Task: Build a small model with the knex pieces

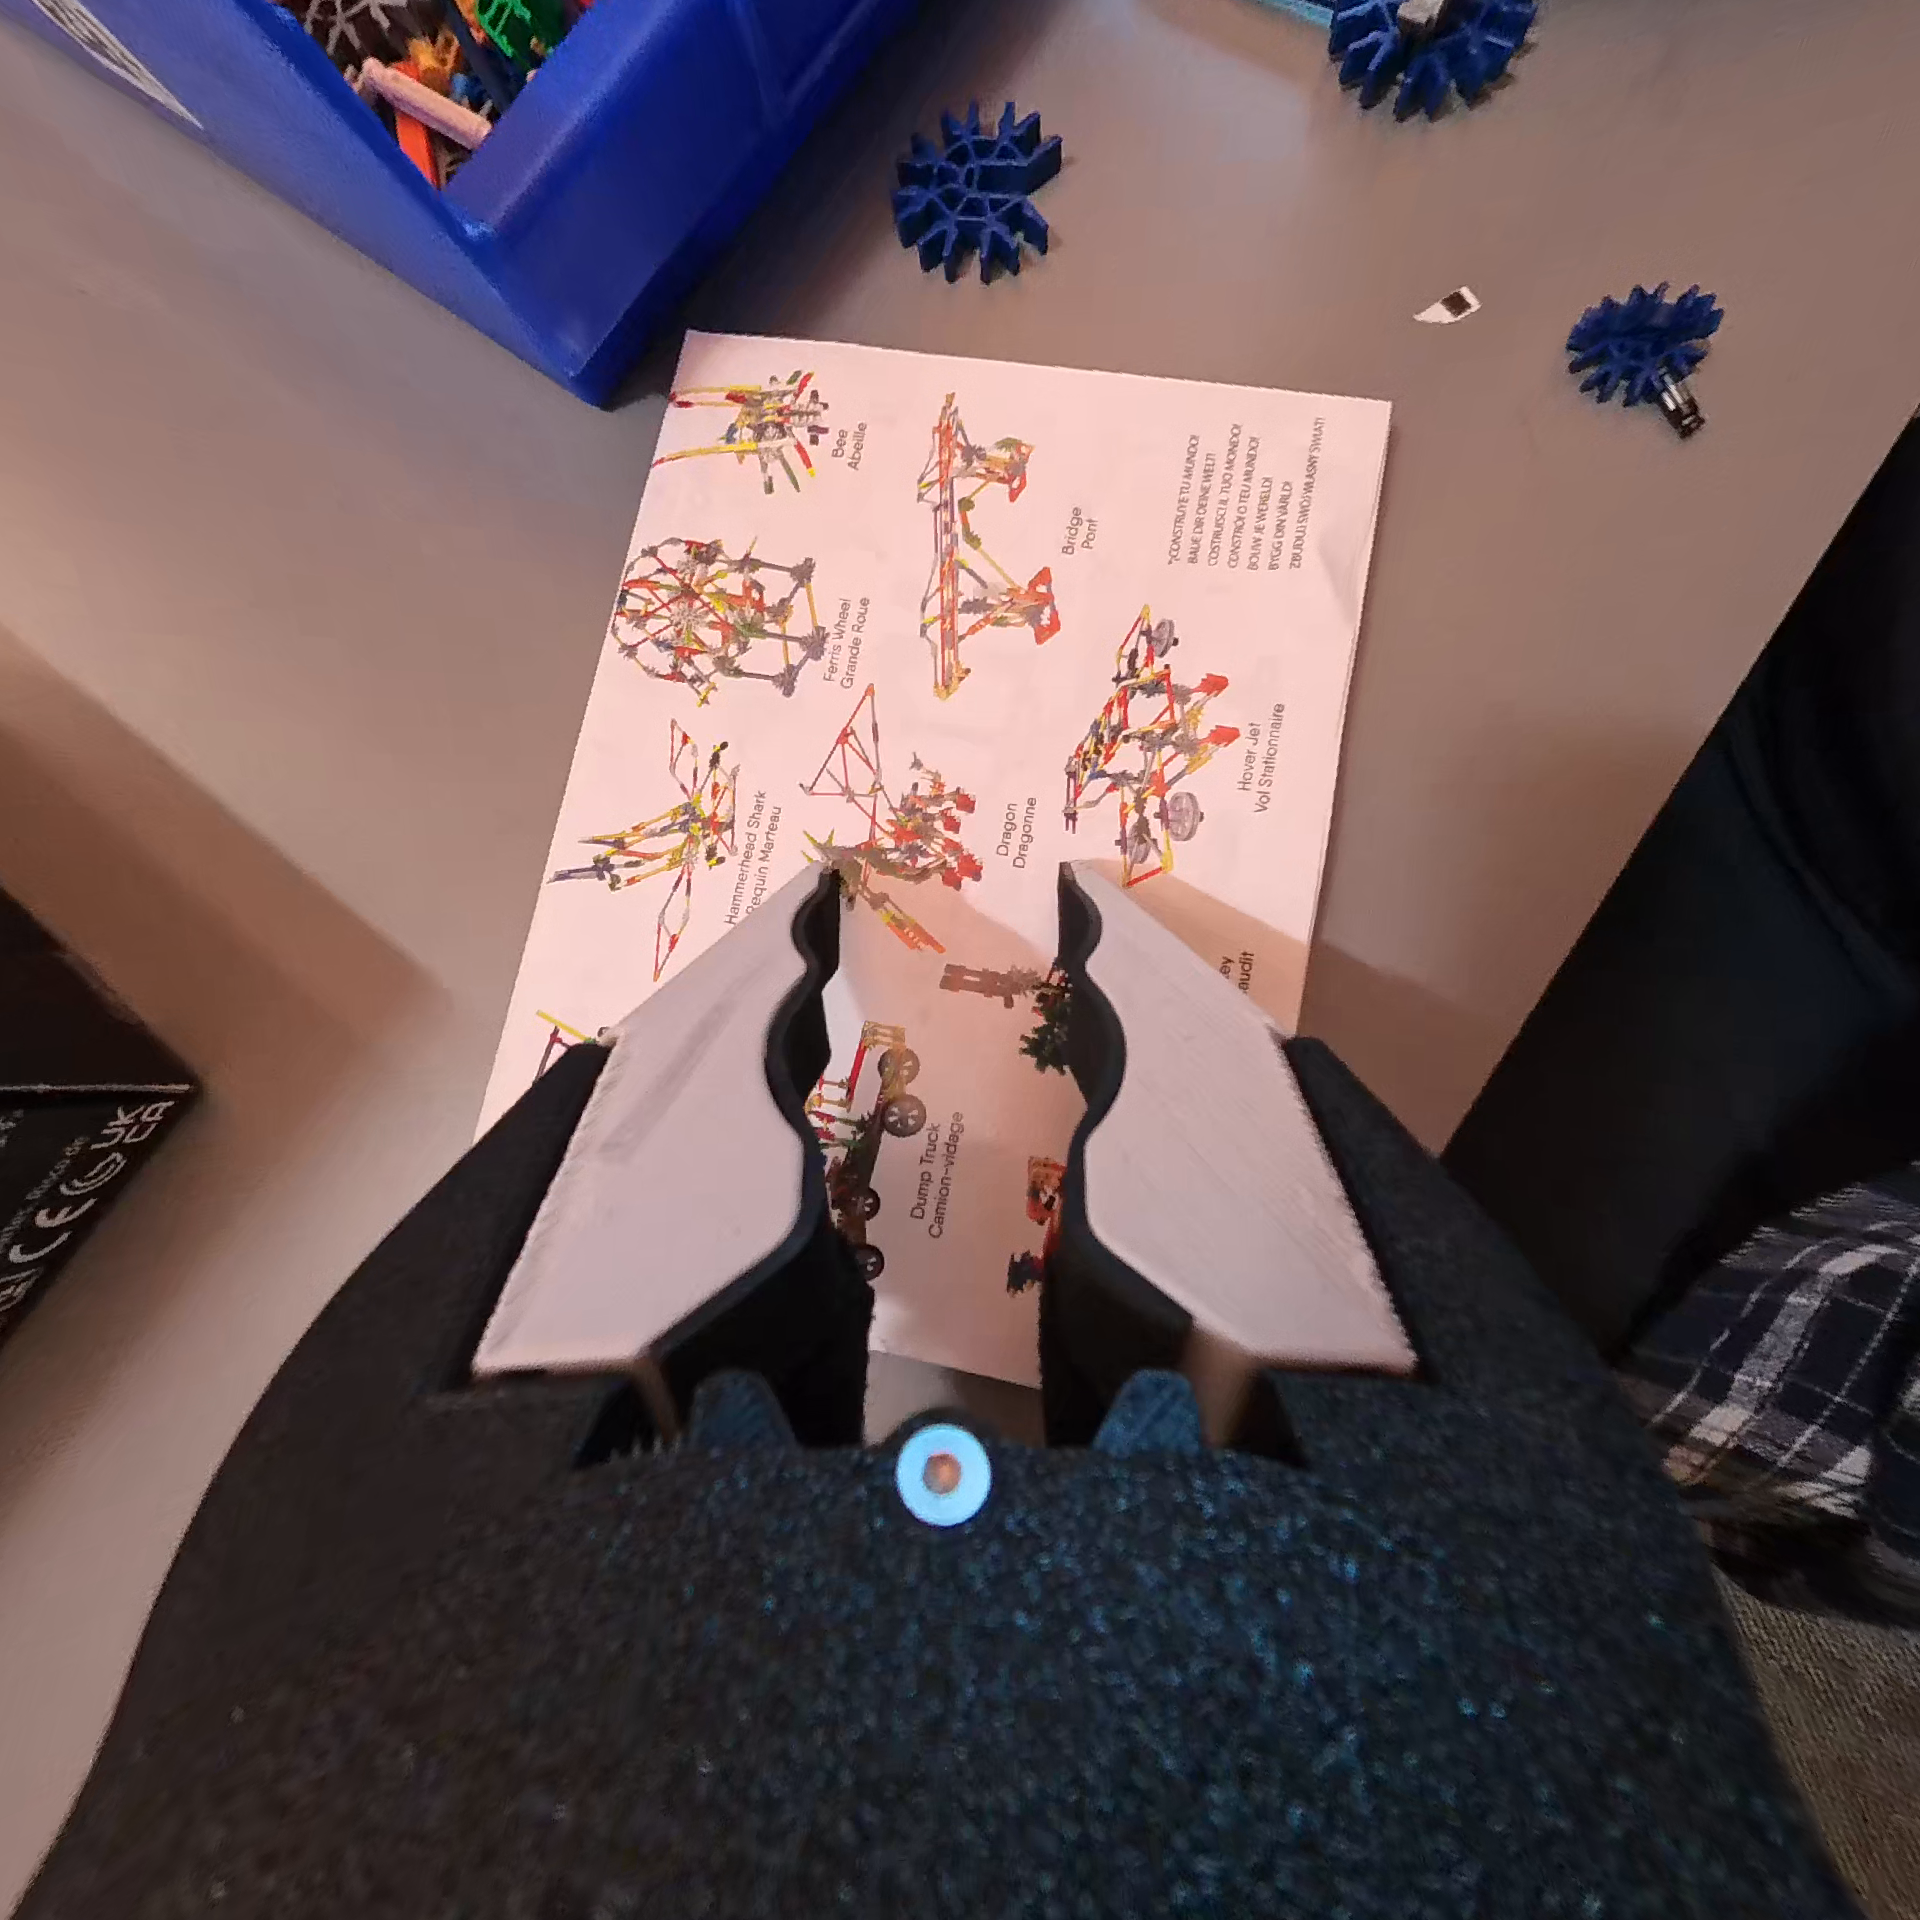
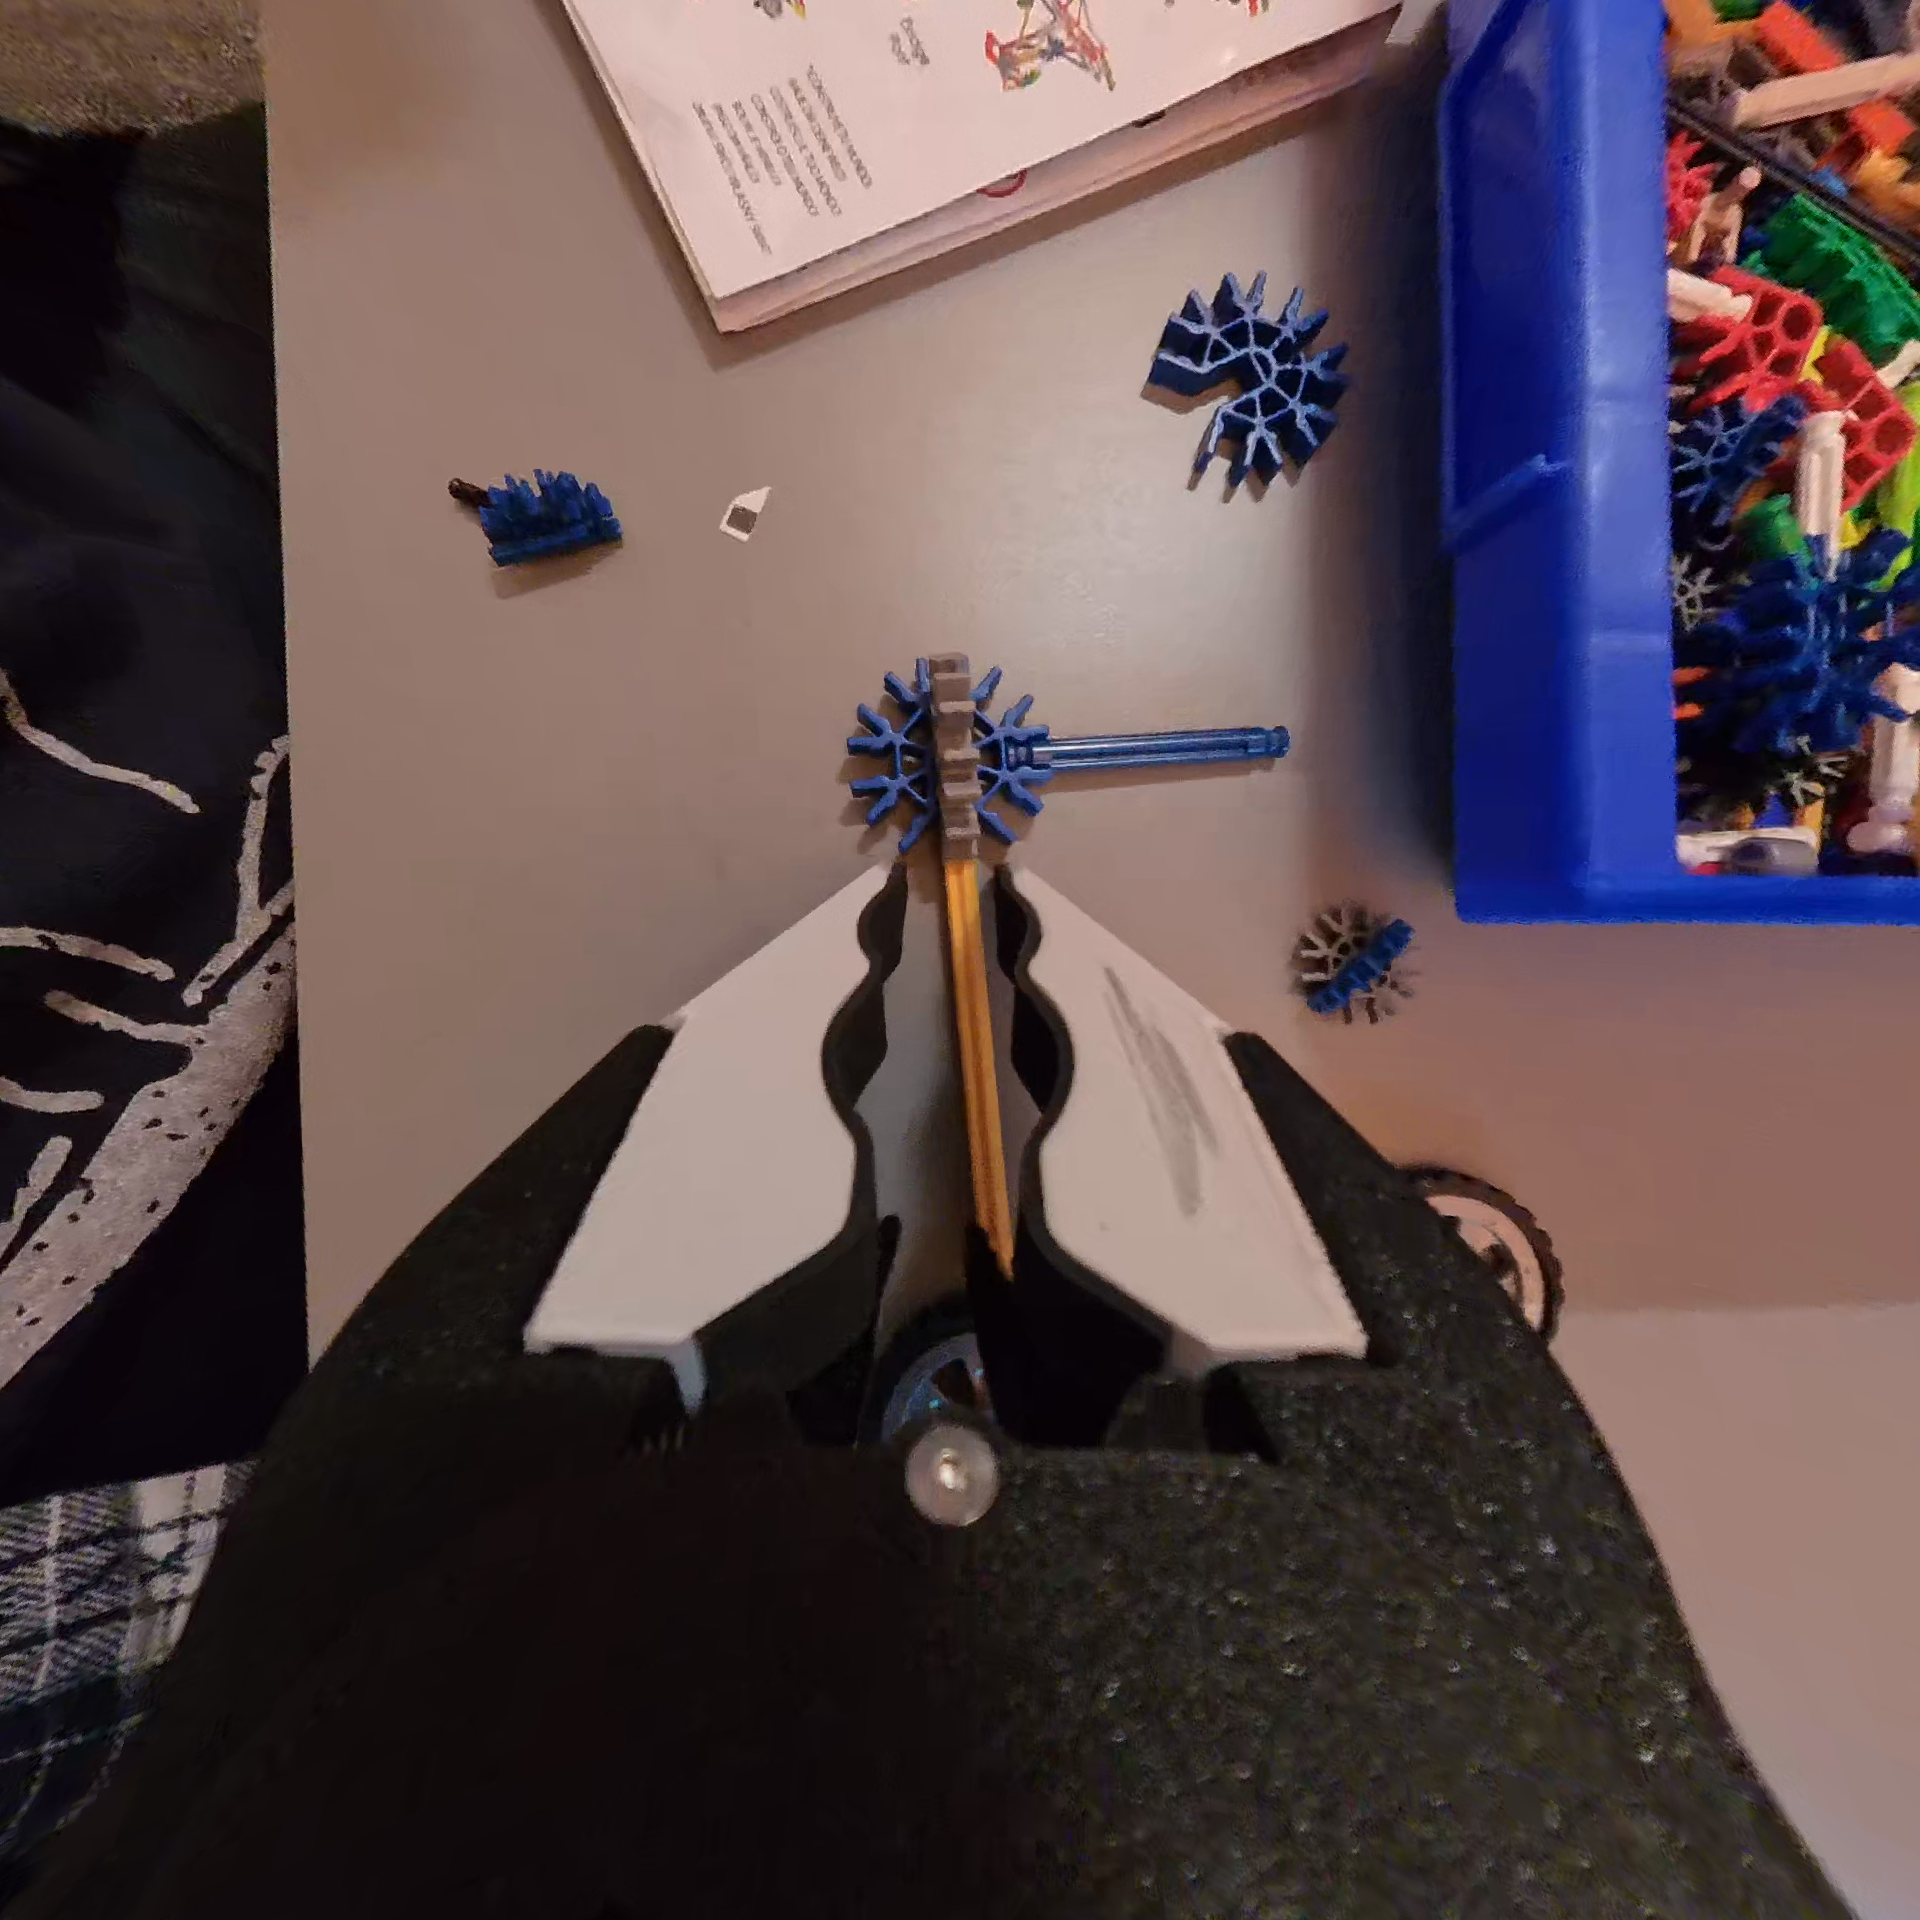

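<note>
My left gripper (image 1: 948,873) is open and empty, hovering over a white instruction booklet (image 1: 987,623) that lies flat on the grey table. My right gripper (image 2: 948,873) has its jaws a little apart on either side of a yellow rod (image 2: 975,1039). There is a visible gap on the rod's left, and its near end runs in behind the right pad. The rod joins a blue snowflake connector (image 2: 894,758) crossed with a grey connector (image 2: 954,748). A blue rod (image 2: 1164,743) sticks out to the right of them. This assembly lies just past my fingertips.
A blue bin (image 2: 1548,520) of mixed coloured pieces stands at the right; it also shows in the left wrist view (image 1: 582,218). Loose blue connectors (image 2: 1252,379) (image 2: 551,516) (image 1: 977,208) (image 1: 1642,353) lie about. A black box (image 1: 73,1143) stands at the left. Wheels (image 2: 1507,1247) lie by the right gripper. The table edge and dark clothing are alongside. One gripper's finger ends stand about 20 cm off the other's.
</note>
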Motion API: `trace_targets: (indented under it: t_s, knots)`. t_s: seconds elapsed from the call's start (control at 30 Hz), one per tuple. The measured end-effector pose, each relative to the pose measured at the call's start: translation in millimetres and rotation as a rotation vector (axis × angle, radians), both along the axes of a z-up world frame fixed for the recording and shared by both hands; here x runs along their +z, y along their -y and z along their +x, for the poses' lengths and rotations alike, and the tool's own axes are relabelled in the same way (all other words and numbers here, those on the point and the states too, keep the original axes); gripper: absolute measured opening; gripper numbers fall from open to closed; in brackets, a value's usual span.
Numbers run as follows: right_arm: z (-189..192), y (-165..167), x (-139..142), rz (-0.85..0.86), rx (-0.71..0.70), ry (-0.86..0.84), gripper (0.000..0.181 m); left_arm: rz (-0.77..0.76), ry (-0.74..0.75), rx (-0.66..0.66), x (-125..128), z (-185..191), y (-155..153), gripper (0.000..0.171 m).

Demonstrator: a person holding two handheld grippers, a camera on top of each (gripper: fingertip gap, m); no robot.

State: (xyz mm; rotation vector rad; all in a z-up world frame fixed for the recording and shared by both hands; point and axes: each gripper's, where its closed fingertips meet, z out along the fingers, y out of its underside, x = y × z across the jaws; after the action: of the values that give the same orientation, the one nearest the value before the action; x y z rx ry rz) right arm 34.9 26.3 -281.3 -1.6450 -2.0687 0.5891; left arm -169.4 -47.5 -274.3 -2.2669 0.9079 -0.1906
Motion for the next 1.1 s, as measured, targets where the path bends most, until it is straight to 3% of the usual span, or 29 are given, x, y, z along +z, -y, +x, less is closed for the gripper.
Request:
trace_targets:
  t_s: [0.17, 0.4, 0.73, 0.93, 1.1]
  knots:
    - [2, -2, 0, 0.008, 0.007, 0.008, 0.006, 0.020, 0.002, -0.002, 5, -2, 5, 0.040]
    - [6, 1, 0, 0.017, 0.066, 0.039, 0.006, 0.009, 0.002, 0.009, 1, -7, 11, 0.040]
    - [-3, 0, 10, 0.058, 0.065, 0.022, 0.043, 0.008, 0.013, 0.000, -2, -5, 11, 0.040]
    - [-15, 4, 7, 0.047, 0.076, -0.002, 0.030, 0.009, 0.019, -0.005, -2, -4, 11, 0.039]
    - [-13, 7, 6, 0.037, 0.109, 0.007, 0.029, 0.007, 0.027, -0.009, -3, -4, 11, 0.039]
